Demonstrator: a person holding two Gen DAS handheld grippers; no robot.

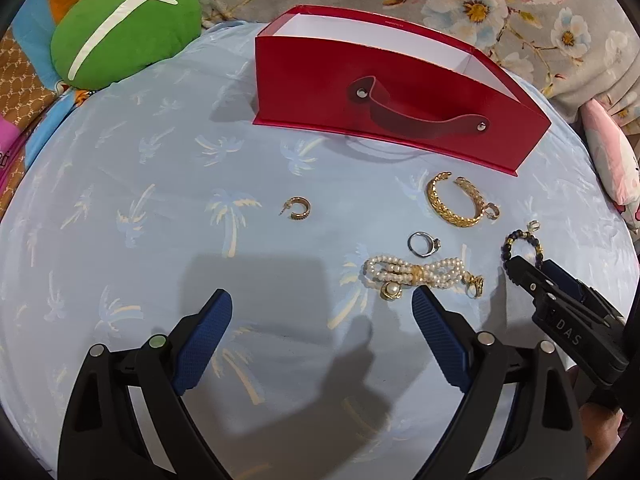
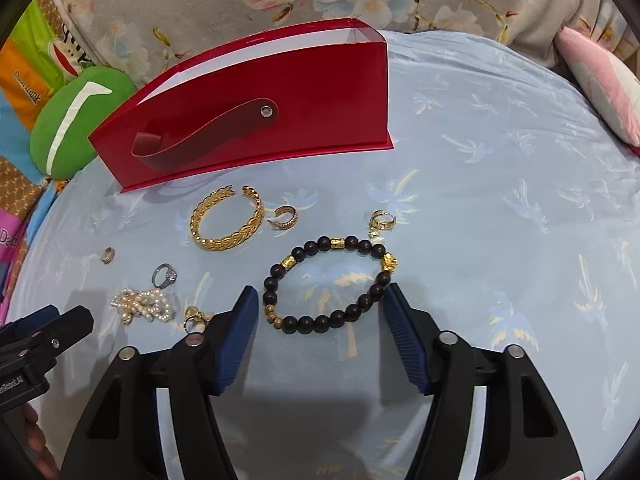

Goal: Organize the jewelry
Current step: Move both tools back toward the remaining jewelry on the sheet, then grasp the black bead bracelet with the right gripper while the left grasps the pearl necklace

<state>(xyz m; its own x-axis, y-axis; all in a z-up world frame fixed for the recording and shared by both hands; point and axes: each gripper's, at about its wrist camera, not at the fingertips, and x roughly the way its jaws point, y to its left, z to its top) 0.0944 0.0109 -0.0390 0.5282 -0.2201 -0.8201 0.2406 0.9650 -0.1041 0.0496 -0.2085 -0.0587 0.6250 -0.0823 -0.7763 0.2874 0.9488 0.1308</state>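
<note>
A red open box [image 1: 320,80] with a strap handle stands at the back of the blue cloth, also in the right wrist view [image 2: 320,92]. In front of it lie a gold cuff bracelet [image 1: 438,206] [image 2: 208,236], a silver ring [image 1: 424,245] [image 2: 164,275], a pearl bracelet [image 1: 408,274] [image 2: 144,304], a gold hoop earring [image 1: 298,208] [image 2: 107,255] and a dark bead bracelet [image 2: 320,284] [image 1: 510,246]. My left gripper [image 1: 322,300] is open and empty, near the pearl bracelet. My right gripper [image 2: 320,300] is open, its pads on either side of the bead bracelet's near half.
A second hoop earring [image 2: 285,218] and a gold clasp earring [image 2: 382,222] lie by the cuff and beads. A green cushion [image 1: 124,28] sits at the back left, a pink pillow [image 2: 600,80] at the right. Floral fabric lies behind the box.
</note>
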